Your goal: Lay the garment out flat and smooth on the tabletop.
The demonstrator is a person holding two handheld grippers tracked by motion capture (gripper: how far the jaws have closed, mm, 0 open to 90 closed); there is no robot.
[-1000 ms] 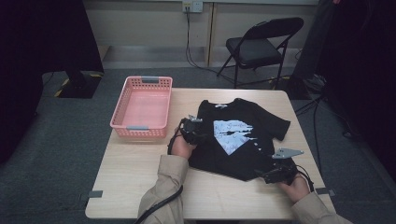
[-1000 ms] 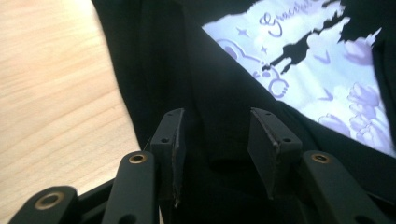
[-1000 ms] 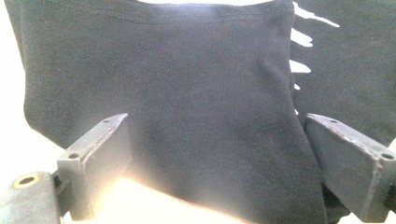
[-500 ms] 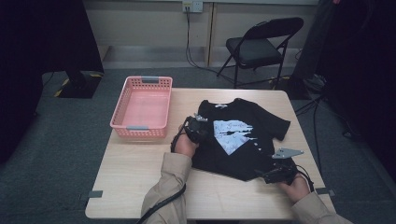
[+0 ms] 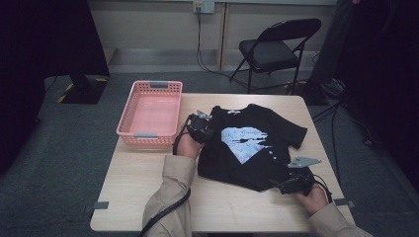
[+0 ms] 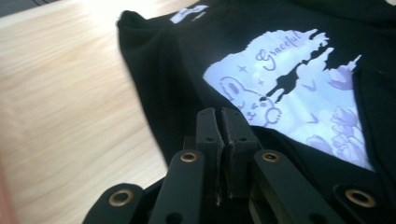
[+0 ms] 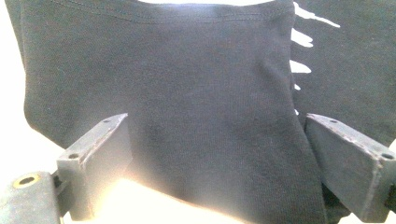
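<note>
Pale wood surface (image 5: 148,197) carries a black T-shirt (image 5: 257,158) lying flat, a pink basket (image 5: 150,111) just beside its left edge. Left tongs (image 6: 223,114) are clenched, apparently pinching a fold of the shirt's left side. Right tongs (image 7: 215,154) stand released, straddling the hem at the lower right corner. Soft, light and limp, the cloth will sag and slide; seams or hem corners look like the best holds.

High view looks down — both gripper views close on the shirt (image 5: 252,143).
</note>
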